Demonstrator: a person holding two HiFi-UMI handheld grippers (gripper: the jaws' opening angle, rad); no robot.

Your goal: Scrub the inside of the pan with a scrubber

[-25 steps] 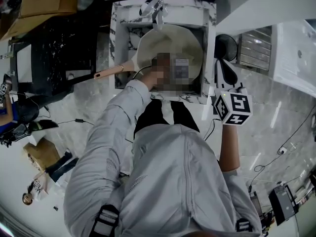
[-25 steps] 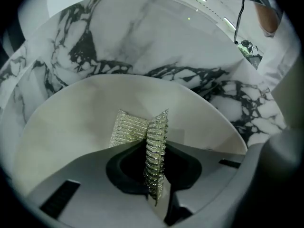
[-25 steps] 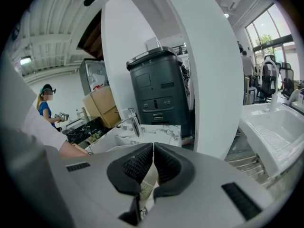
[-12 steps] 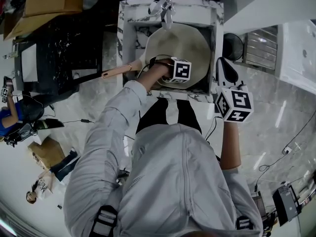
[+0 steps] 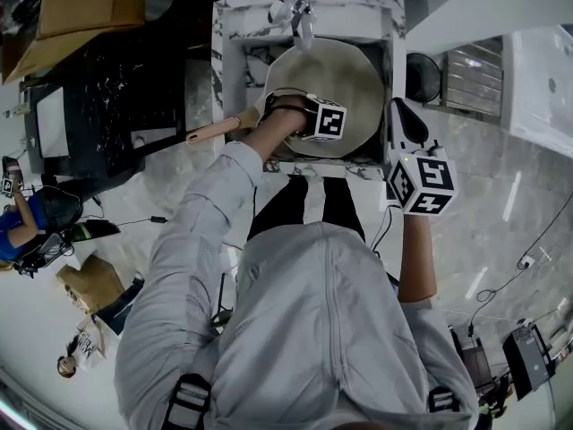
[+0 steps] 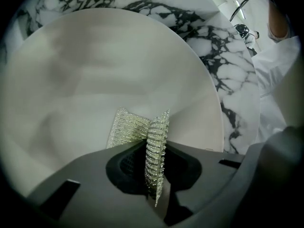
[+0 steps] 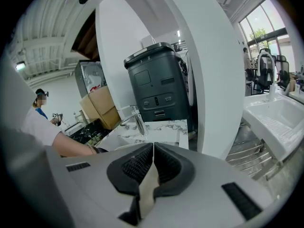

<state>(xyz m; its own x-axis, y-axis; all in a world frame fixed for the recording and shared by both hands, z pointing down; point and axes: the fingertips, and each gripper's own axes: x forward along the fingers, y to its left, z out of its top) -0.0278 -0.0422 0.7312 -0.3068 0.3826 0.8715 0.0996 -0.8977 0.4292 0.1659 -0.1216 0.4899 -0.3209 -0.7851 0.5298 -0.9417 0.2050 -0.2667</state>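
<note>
I can read no words, numbers or brand names anywhere. The only signs are the black-and-white square markers on the cube [image 5: 329, 122] of my left tongs [image 6: 154, 144] and on the cube [image 5: 423, 184] of my right tongs [image 7: 152, 158]. They are block patterns, not letters. The dark machine [image 7: 156, 84] on the worktop has small marks on its front panel, seen in the right gripper view, but they are too small to make out.
</note>
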